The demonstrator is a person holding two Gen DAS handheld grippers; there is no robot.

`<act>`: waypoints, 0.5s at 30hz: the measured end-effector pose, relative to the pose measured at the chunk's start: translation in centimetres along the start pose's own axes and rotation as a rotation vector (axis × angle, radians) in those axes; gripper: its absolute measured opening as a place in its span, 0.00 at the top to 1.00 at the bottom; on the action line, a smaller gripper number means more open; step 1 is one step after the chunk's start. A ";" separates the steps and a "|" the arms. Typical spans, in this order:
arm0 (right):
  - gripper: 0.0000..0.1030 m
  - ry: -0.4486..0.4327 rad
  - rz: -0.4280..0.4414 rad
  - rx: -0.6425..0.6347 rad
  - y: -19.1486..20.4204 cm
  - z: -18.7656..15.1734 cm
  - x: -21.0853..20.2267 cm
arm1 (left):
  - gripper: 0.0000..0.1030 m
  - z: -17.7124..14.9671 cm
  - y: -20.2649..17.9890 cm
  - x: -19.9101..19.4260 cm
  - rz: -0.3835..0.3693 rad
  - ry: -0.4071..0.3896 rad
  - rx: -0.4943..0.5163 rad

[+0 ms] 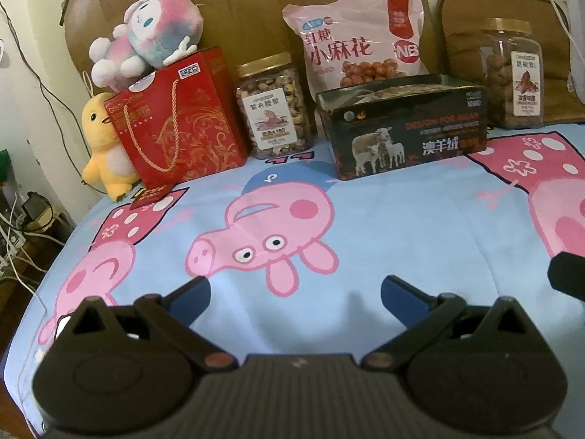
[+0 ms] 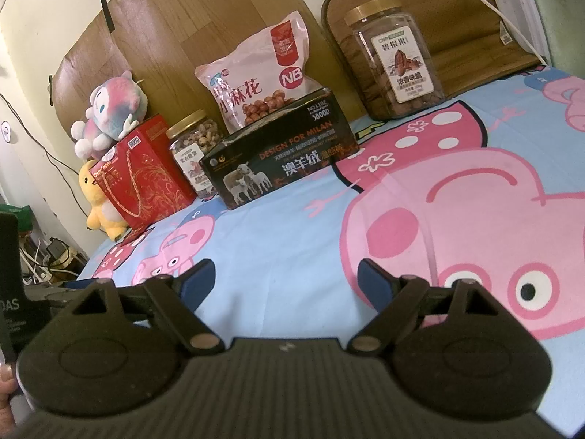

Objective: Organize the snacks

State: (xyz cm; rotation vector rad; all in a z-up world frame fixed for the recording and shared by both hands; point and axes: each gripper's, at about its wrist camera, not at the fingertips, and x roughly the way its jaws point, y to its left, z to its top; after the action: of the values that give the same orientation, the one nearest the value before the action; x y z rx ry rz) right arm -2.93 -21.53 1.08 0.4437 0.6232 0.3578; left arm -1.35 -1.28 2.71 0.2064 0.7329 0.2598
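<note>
Snacks line the bed's far edge: nut jar (image 1: 273, 106), pink bag (image 1: 356, 40), black tin (image 1: 402, 124), pecan jar (image 2: 396, 58). Left claw (image 1: 294, 294) and right claw (image 2: 285, 280) both released, empty, well short. Tin lies ahead, long axis crosswise; pecan jar nearer right claw

Left tool (image 1: 295, 294) spread wide over cartoon bedsheet (image 1: 402, 219) — nut jar (image 1: 272, 106), black tin (image 1: 406, 130), snack bag (image 1: 356, 40) behind

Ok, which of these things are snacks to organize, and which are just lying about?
Snacks: cashew jar, pecan jar, pink bag, red gift bag, possibly.

Lying about: black box (open, contents unclear), pink plush, yellow chick, cushion, cables.
</note>
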 end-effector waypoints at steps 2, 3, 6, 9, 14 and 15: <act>0.16 0.000 0.000 0.000 0.0 0.0 0.0 | 0.00 0.0 -0.1 0.0 -0.007 0.003 0.002; 0.16 0.000 -0.001 0.000 0.0 0.0 0.0 | 0.00 0.0 -0.2 0.0 -0.010 0.004 0.002; 0.16 -0.001 -0.001 0.001 0.0 0.0 0.0 | 0.00 0.1 -0.2 0.0 -0.017 0.007 0.003; 0.16 -0.002 -0.002 0.004 0.0 0.0 0.0 | 0.00 0.1 -0.3 0.0 -0.023 0.010 0.002; 0.16 -0.002 -0.001 0.006 -0.1 0.0 0.0 | 0.00 0.1 -0.4 0.1 -0.044 0.010 0.000; 0.16 -0.002 -0.001 0.006 -0.1 0.0 0.0 | 0.00 0.0 -0.4 0.0 -0.050 0.003 0.002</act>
State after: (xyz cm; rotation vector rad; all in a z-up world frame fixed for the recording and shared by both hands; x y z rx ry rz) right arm -2.93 -21.61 1.07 0.4492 0.6226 0.3541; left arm -1.30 -1.67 2.64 0.1894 0.7405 0.2116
